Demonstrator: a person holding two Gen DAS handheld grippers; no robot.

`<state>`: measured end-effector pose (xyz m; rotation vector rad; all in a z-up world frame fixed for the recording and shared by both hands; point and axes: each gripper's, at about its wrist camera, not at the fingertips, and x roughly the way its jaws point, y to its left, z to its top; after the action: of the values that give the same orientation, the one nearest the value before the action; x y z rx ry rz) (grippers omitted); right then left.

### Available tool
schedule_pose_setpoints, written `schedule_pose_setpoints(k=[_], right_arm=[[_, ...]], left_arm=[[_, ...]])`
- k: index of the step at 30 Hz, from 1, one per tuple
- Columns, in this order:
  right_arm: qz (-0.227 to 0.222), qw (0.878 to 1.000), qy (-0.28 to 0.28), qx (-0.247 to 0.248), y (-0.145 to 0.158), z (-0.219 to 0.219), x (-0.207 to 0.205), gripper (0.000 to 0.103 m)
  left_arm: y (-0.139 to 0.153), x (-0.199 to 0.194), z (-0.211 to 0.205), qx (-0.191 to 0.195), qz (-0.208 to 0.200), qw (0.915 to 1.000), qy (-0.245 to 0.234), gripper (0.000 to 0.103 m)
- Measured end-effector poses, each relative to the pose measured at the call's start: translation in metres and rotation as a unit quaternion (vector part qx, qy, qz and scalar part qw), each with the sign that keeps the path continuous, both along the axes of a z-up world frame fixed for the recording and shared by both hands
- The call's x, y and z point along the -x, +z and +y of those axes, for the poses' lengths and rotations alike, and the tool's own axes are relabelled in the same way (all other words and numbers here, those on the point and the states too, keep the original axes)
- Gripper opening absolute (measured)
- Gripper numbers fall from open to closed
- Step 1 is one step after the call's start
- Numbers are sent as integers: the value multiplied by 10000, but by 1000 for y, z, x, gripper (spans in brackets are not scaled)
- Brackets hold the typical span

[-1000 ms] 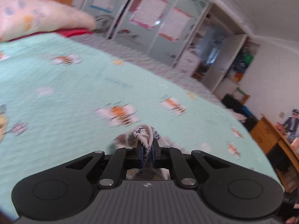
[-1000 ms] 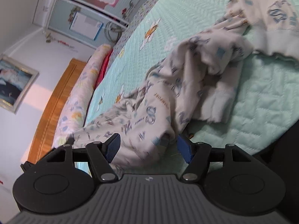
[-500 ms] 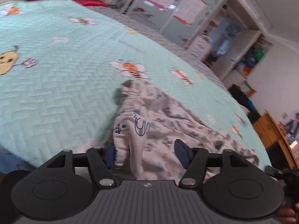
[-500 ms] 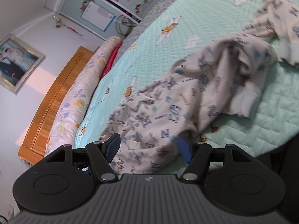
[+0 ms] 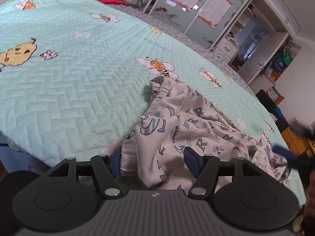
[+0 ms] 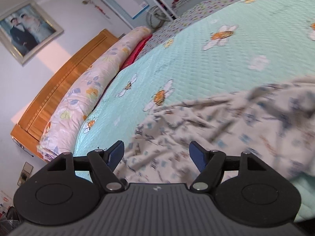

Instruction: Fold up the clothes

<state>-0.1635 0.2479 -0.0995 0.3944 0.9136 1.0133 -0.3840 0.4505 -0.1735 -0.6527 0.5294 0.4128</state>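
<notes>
In the left wrist view, the left gripper (image 5: 152, 160) is hanging low over the near edge of the bed (image 5: 65, 90), its blue fingers (image 5: 192, 162) spread apart and released, having let go within the last second. A rumpled fold of the white letter-printed garment (image 5: 189, 122) is lying loose in the gap between them, with no pad pressing on it. From there the garment is stretching away to the right across the mint quilted bedspread (image 5: 82, 72), its gathered waistband (image 5: 161, 87) sitting at the far end of the heap beside a printed bee. At the right edge, a blurred blue finger of the other gripper is showing over the cloth.

In the right wrist view, the right gripper (image 6: 156, 155) is hovering above the garment (image 6: 226, 129) with its fingers (image 6: 196, 156) parted, having just been opening wider; cloth is lying below and between them, not pinched. The fabric here is blurred. Farther off, a floral bolster (image 6: 84, 98) is lying along the wooden headboard (image 6: 59, 86) on the left, and a framed photograph (image 6: 27, 31) is hanging on the far wall.
</notes>
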Motion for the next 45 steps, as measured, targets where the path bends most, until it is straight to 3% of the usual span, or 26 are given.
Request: schedule_pose_setpoints(k=[5,8,12,14,16,17,21,25,28,31,32,33,34,36,39,41,45], right_arm=[[-99,9982,531,247,13,84,-6,75],[-573,9897,823,1025,20,153,-11,75],[-851,9669,1298,2026,6,239,-17,75],[-902,9481,1333,2743,-15,274,-21,73],[-933,9241,1161,3520,-43,291,-26,60],[-942,9158,1112,3742,-54,294,-28,46],[-1158,9247,1041,3475,-46,278,-25,21],[-1448,9518,752,2597,5,271,-35,18],[-1767,9644,596,1875,53,276,-45,18],[-1911,9734,458,1175,87,287,-58,21],[-1916,9723,389,1285,87,294,-64,34],[-1920,9702,317,1443,87,302,-71,59],[-1900,9657,239,1755,81,307,-76,65],[-1844,9625,-90,1987,71,297,-82,65],[-1383,9807,-373,1327,57,240,-85,65],[-918,9882,-475,1126,38,188,-82,66],[-370,9878,-1112,1027,1,67,-64,66]], left_arm=[[2,0,-9,-285,-176,9990,-301,67],[5,-1,-18,-522,-301,9966,-566,67],[7,-7,-28,-817,-331,9917,-933,66],[8,-11,-33,-930,-318,9890,-1103,66],[6,-13,-33,-952,-253,9882,-1169,66],[5,-13,-33,-953,-214,9881,-1189,66],[5,-9,-29,-841,-332,9893,-1142,66],[16,-6,-26,-1016,-655,9878,-983,65],[37,-14,-21,-1592,-778,9800,-910,65],[57,-24,-4,-1850,-881,9775,-492,65],[61,-26,3,-1845,-901,9780,-371,65],[62,-27,8,-1752,-889,9801,-284,65],[60,-27,11,-1623,-859,9827,-222,65],[50,-26,13,-1317,-786,9880,-182,65],[30,-24,10,-891,-615,9937,-270,65],[23,-25,8,-673,-569,9956,-324,65],[19,-25,9,-386,-688,9964,-323,66]])
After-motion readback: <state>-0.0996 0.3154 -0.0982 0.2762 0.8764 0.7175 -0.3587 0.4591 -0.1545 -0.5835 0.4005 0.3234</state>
